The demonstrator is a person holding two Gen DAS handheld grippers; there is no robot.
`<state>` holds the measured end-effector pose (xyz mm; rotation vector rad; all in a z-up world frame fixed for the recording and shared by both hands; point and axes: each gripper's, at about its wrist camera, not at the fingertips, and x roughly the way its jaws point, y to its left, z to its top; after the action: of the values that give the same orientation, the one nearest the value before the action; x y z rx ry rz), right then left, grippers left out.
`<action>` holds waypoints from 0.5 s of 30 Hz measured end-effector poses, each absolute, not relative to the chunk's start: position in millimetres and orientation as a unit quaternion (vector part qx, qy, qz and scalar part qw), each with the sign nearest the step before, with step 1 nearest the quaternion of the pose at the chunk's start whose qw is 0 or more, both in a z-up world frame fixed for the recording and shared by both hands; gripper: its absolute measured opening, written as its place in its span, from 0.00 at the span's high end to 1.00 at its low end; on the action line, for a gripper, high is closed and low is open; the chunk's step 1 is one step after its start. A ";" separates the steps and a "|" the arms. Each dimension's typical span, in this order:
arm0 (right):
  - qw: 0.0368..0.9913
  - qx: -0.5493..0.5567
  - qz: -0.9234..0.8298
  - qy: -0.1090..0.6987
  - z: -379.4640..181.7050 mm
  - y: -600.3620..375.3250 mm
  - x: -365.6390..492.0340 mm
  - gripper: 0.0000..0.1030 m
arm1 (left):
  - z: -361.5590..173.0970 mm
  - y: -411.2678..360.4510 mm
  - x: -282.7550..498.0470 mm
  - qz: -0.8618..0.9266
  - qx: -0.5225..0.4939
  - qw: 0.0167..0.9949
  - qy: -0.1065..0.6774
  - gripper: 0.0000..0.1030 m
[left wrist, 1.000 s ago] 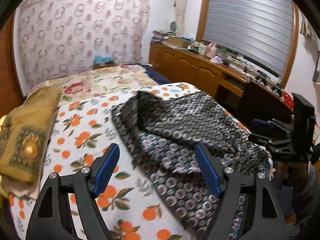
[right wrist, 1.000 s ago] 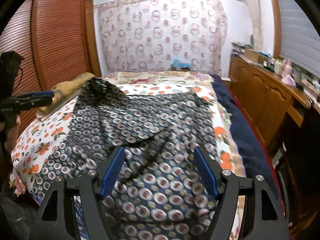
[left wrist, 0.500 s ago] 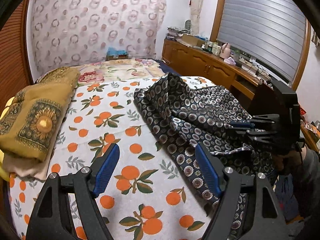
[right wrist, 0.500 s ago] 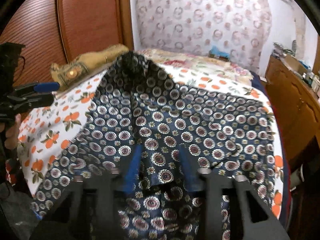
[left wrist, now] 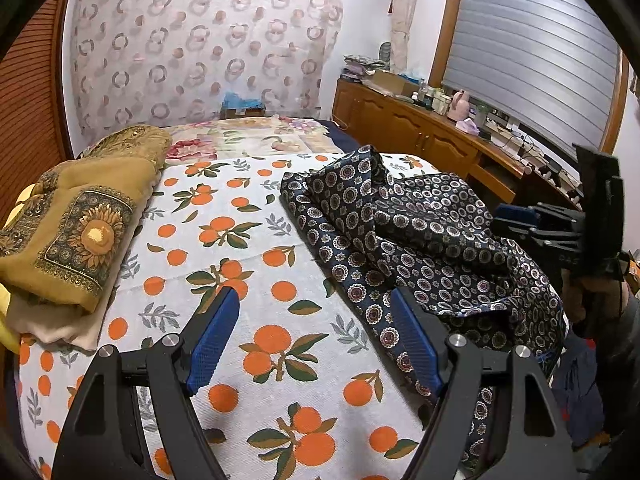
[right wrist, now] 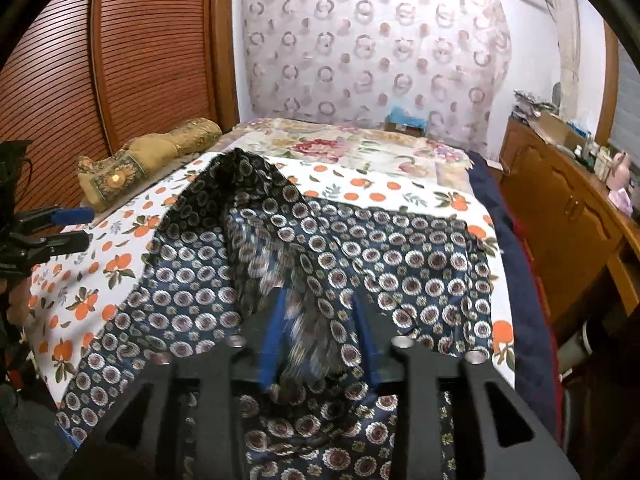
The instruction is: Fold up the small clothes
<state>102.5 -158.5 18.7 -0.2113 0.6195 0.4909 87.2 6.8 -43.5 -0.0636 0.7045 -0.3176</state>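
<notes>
A wide bed covered by a white sheet printed with oranges and green leaves [left wrist: 256, 264] fills most of both views; behind it hangs a pale curtain patterned with pink rings [left wrist: 200, 40], a ribbed brown wooden sliding door [right wrist: 72, 80] stands at the bed's left side, and a long wooden cabinet cluttered with small items [left wrist: 420, 136] runs along the right under a grey slatted blind [left wrist: 532, 64]; a floral quilt with red roses [right wrist: 340, 148] lies at the far end of the bed, and a folded mustard-yellow blanket with a sunflower panel [left wrist: 84, 232] rests on the bed's left edge. The dark navy garment of silky cloth printed with small white and maroon medallions [left wrist: 420, 240] lies rumpled on the right half of the sheet, with one layer doubled over itself and a raised peak at its far end; its near edge hangs over the foot of the bed. The right gripper [right wrist: 320, 332], black with blue pads, sits low over the garment's near part; its jaws are drawn in on a gathered fold of the cloth, which bunches up between the blue pads [right wrist: 272, 336] and looks motion-blurred there. The left gripper [left wrist: 312, 336], of the same make, hovers above the bare orange-print sheet just left of the garment; its jaws stand wide apart with nothing between them, and its right finger overlaps the garment's edge in the view, though whether it touches I cannot tell.
</notes>
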 end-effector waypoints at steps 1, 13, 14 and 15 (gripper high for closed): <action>0.917 -0.103 0.246 0.297 21.2 -154.2 100.6 0.52 | -43.4 6.8 86.7 -0.153 -0.029 0.926 0.343 0.24; 0.881 -0.127 0.335 0.310 11.0 -92.3 89.1 0.39 | -44.2 14.6 83.1 -0.141 -0.024 0.930 0.338 0.24; 0.875 -0.135 0.342 0.315 7.7 -86.2 89.2 0.39 | -45.0 15.5 83.0 -0.140 -0.025 0.930 0.338 0.24; 0.869 -0.144 0.346 0.322 2.8 -80.3 90.9 0.39 | -45.7 16.5 82.8 -0.140 -0.026 0.930 0.339 0.24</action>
<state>90.9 -80.3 2.8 -0.3019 0.6737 0.7248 82.8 16.5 -45.7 -0.0527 0.6936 -0.2865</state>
